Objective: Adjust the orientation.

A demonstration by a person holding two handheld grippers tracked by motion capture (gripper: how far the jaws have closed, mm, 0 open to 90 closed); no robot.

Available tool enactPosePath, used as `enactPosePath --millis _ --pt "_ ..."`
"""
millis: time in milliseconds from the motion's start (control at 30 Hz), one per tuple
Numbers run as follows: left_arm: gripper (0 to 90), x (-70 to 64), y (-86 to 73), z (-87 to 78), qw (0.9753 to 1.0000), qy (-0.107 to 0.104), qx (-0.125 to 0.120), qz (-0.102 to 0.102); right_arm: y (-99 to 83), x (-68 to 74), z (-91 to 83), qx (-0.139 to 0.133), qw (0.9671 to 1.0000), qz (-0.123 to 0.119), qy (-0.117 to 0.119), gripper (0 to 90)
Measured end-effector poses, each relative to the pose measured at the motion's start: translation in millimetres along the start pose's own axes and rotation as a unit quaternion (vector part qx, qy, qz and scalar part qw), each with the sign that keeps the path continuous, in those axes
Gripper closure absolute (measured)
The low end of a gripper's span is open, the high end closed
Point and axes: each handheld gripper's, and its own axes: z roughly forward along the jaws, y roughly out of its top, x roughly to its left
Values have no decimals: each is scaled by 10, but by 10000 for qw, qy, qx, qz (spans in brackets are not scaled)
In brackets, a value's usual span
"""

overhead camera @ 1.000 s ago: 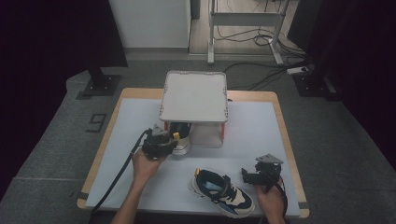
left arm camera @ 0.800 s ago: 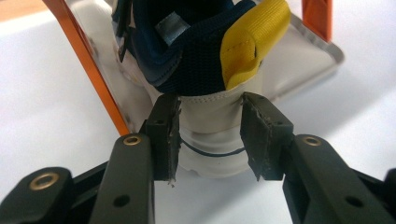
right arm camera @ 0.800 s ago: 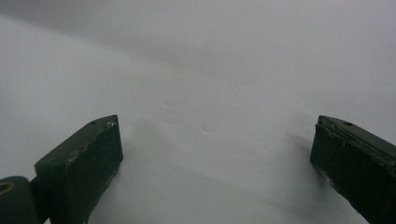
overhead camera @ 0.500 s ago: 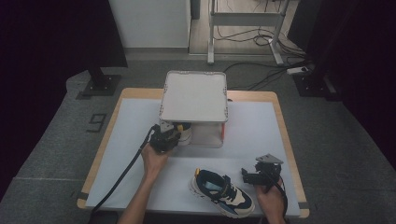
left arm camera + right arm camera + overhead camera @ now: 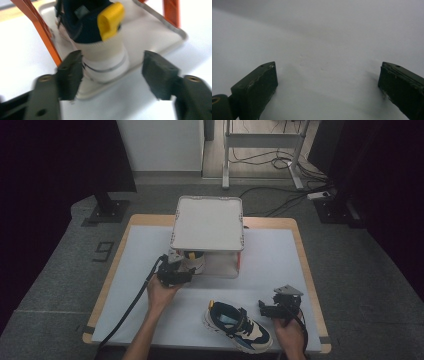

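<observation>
In the left gripper view, the left gripper [image 5: 112, 73] has its two black jaws spread wide, and the heel of a shoe [image 5: 100, 50] stands between them, nearer the jaw on the view's left, which is at or just beside the white heel. The shoe has a dark navy collar and a yellow pull loop [image 5: 110, 21] at the back, and it rests on a pale tray [image 5: 160, 32] with orange posts [image 5: 42, 32] rising at either side. The tray lies on a white table surface [image 5: 22, 65]; the picture is somewhat blurred.
</observation>
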Motion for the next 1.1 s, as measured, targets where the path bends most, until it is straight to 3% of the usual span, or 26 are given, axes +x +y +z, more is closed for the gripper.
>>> enactPosePath --millis 167,300,500,667,733,900,967,1100 --pt "126 40 -132 -272 9997 -188 123 85 0 1 -1 5 10000 6 -1 19" --pt "82 124 -313 -472 9993 -351 60 -91 0 1 0 3 10000 7 -1 19" --pt "0 171 -640 -624 9997 -169 176 7 0 0 1 -1 10000 2 -1 19" --pt "0 227 -875 -635 9997 -52 235 30 1 -2 2 0 10000 14 3 18" --pt "0 283 -1030 -597 9993 12 373 16 2 -4 3 6 10000 15 11 18" --pt "0 381 -1228 -474 9974 -107 695 -149 3 -4 3 9 10000 20 13 18" --pt "0 359 -1262 -439 9974 -20 719 -27 3 -6 3 8 10000 15 17 18" --pt "0 357 -1265 -435 9975 -7 705 -66 5 -10 2 21 10000 24 25 17"
